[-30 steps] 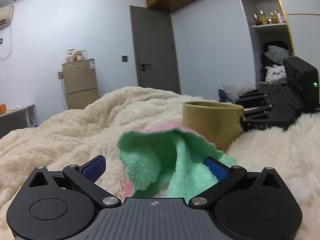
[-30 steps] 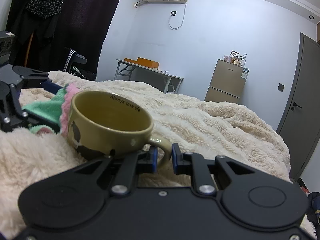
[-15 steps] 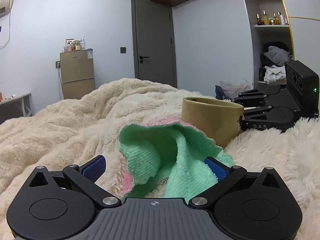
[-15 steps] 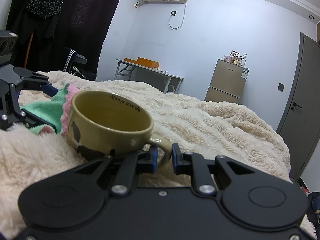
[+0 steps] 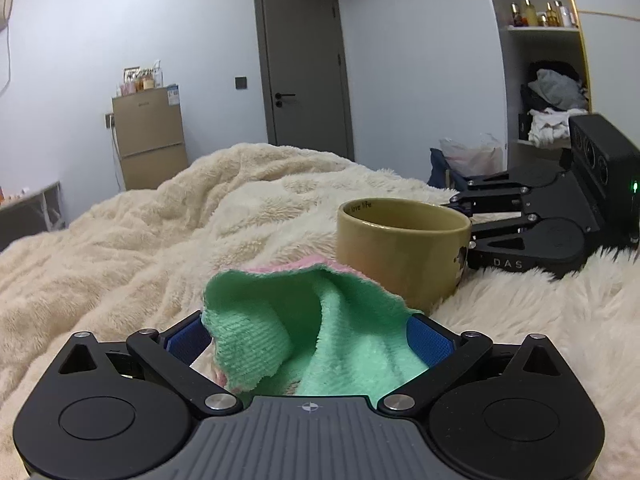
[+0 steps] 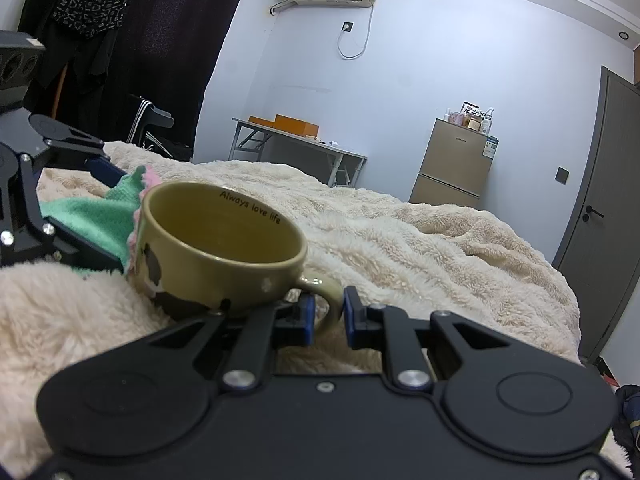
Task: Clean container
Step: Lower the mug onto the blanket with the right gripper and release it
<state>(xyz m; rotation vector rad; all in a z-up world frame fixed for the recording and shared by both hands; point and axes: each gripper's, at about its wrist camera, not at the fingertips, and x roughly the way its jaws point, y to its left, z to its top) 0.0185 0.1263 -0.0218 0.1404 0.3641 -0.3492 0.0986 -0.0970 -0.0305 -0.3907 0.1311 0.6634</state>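
Item, mug [image 6: 216, 248] on bed [image 6: 400, 232]: your right tool [image 6: 326, 314] is pinching its handle; your left tool [image 5: 310, 338] is closing around the cloth [image 5: 320, 332]; be gathering thick folds before wiping.

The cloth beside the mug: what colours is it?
The cloth is mint green with a pink edge and underside, clearest in the left wrist view.

A fluffy cream blanket [image 5: 200, 216] covers the bed. Far off stand a grey door [image 5: 306, 68] and a small fridge [image 5: 150, 136].
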